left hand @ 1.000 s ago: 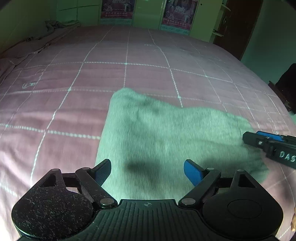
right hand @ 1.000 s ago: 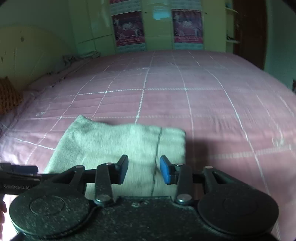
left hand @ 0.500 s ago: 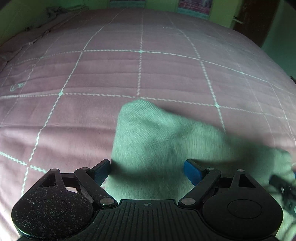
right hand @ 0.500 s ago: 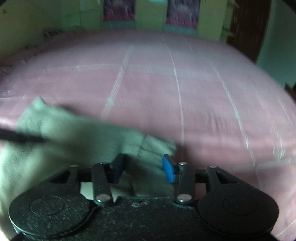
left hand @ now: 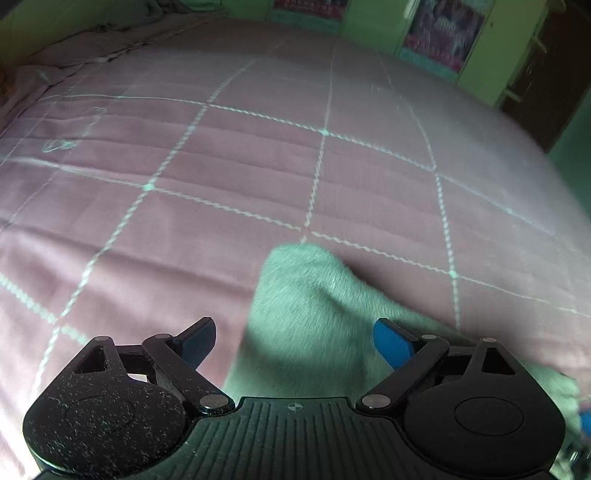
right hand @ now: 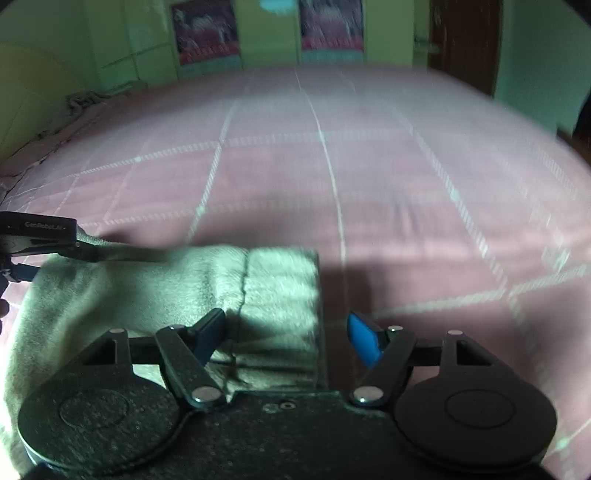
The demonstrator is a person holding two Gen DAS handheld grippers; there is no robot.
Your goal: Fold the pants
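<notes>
The folded grey-green pants [left hand: 306,295] lie on the pink bed. My left gripper [left hand: 295,341] hangs low over their left corner. Its jaws are opening, with cloth between the fingers but no pad pressing on it. My right gripper [right hand: 288,338] is over the right end of the pants [right hand: 280,288], near a seam. Its jaws are opening too: the dark finger [right hand: 210,330] is above the cloth and the blue finger [right hand: 364,343] is just past its right edge. The left tool's black body [right hand: 40,230] shows at the left edge of the right wrist view.
The pink quilted bedspread [left hand: 258,166] with a white grid stretches far ahead and to both sides. Rumpled bedding [right hand: 85,101] lies at the far left edge. Green walls with posters [right hand: 207,29] and a dark door [right hand: 465,40] stand beyond the bed.
Both grippers have sunk closer to the pants. The right jaws have spread wider. The left view has swung so the cloth's left corner now sits between its fingers.
</notes>
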